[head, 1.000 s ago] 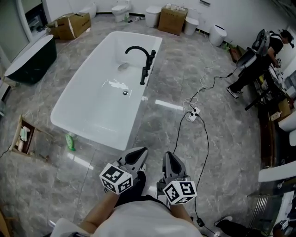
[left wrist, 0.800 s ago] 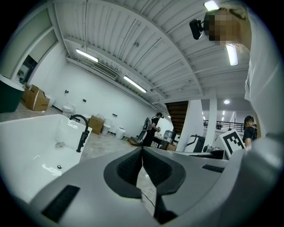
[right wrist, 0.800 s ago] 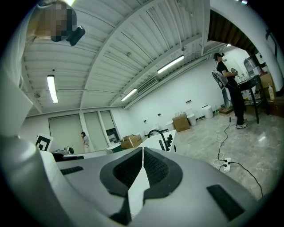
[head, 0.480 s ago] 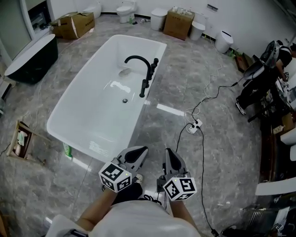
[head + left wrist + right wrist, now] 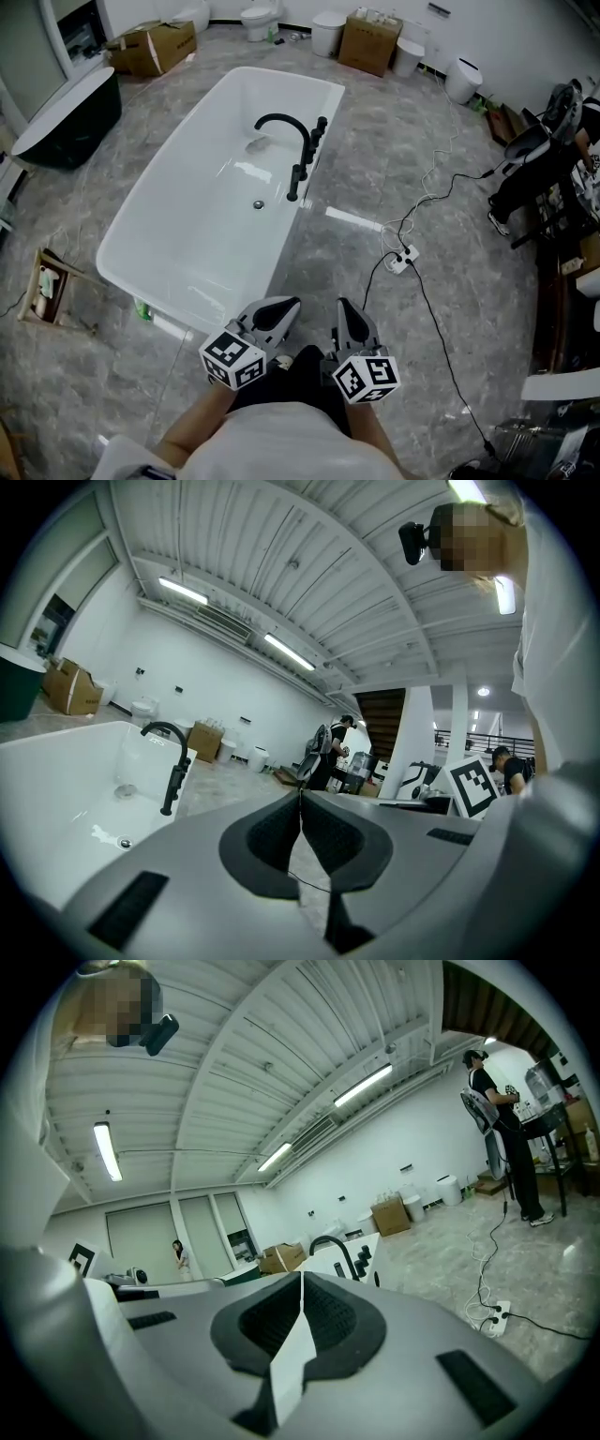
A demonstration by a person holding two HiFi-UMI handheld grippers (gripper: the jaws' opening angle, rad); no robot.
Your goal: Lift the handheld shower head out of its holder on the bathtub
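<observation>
the white bathtub (image 5: 202,230) stands on the floor, with its long axis running away from the person. both claws are just off its near right corner: the left claw (image 5: 284,309) and the right claw (image 5: 347,311) are each clenched on nothing. the handheld shower head (image 5: 296,183), which i judge to be the slim black upright stick, stands in its holder on the right long rim, well apart and ahead. the left claw seems slightly nearer.

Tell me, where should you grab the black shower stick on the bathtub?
Probably its thin upright shaft, near the top. The handheld shower head stands straight up on the rim of the white bathtub, clear of the curved spout, so come from the open floor beside that rim and lift straight up.
</observation>
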